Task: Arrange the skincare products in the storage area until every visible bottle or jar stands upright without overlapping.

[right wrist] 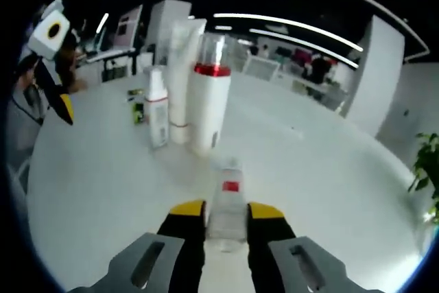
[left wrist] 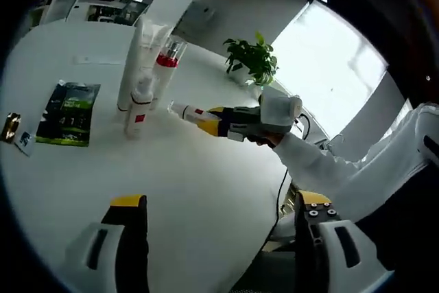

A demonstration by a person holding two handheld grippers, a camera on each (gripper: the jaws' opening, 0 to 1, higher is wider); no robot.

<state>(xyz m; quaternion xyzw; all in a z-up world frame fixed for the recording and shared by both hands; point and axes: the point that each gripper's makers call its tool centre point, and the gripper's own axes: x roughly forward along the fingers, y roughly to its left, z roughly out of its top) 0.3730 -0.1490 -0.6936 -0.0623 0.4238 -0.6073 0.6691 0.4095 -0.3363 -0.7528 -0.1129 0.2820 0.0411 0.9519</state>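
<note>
The right gripper [right wrist: 226, 219] was clamped on a lying clear bottle [right wrist: 226, 204]; it should be tipped upright beside the standing bottles [right wrist: 206, 101], untouched. The left gripper [left wrist: 219, 224] was held wide.

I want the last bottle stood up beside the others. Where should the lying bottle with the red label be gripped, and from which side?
Grip the lying bottle across its round body at the end away from the cap, as the right gripper does now, coming along its length from that end. It lies on the table, cap toward the standing bottles, so tilting the gripper would probably raise it.

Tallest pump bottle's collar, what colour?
Red, under a clear cap on the white pump bottle; clearest in the right gripper view.
</note>
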